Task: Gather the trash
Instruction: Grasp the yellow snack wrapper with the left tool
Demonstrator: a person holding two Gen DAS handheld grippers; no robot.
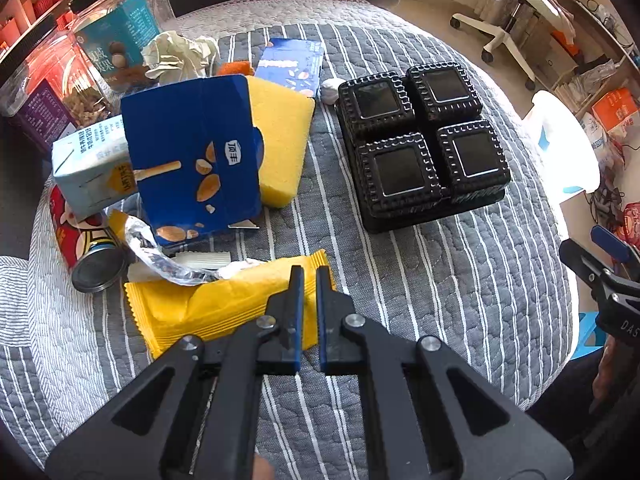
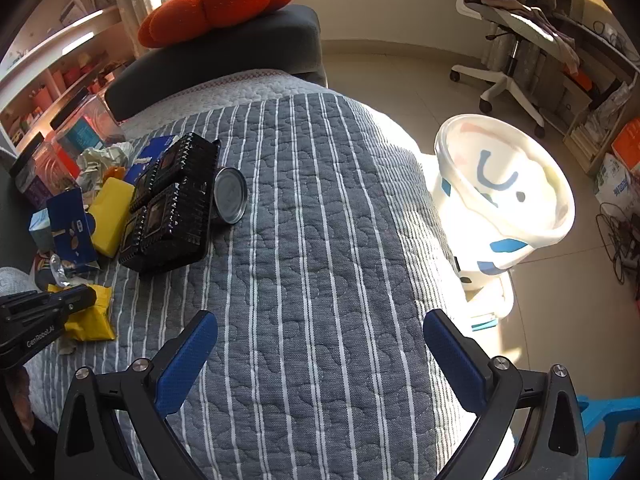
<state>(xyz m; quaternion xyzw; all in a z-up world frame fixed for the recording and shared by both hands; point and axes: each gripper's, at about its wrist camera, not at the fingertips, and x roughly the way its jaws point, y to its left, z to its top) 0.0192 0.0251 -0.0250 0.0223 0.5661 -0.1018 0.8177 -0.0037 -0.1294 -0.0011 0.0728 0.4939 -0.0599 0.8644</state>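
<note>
Left tool [image 1: 309, 276] nearly closed, empty, over yellow wrapper [image 1: 208, 308] lying crosswise; right tool [image 2: 320, 340] spread.

Left tool [image 1: 309, 276] nearly closed, right tool [image 2: 320, 332] spread wide

Left gripper [image 2: 82, 300]: "GenRobot.AI". Right gripper [image 1: 612, 256]: "DAS" (cut off). Blue snack box [image 1: 192, 160]: Chinese label, characters too uncertain to transcribe.

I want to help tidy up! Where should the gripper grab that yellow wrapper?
Probably the near right edge of the yellow wrapper, from the front, where the left gripper already is. It lies flat and thin, its far edge under the clear wrapper.
</note>
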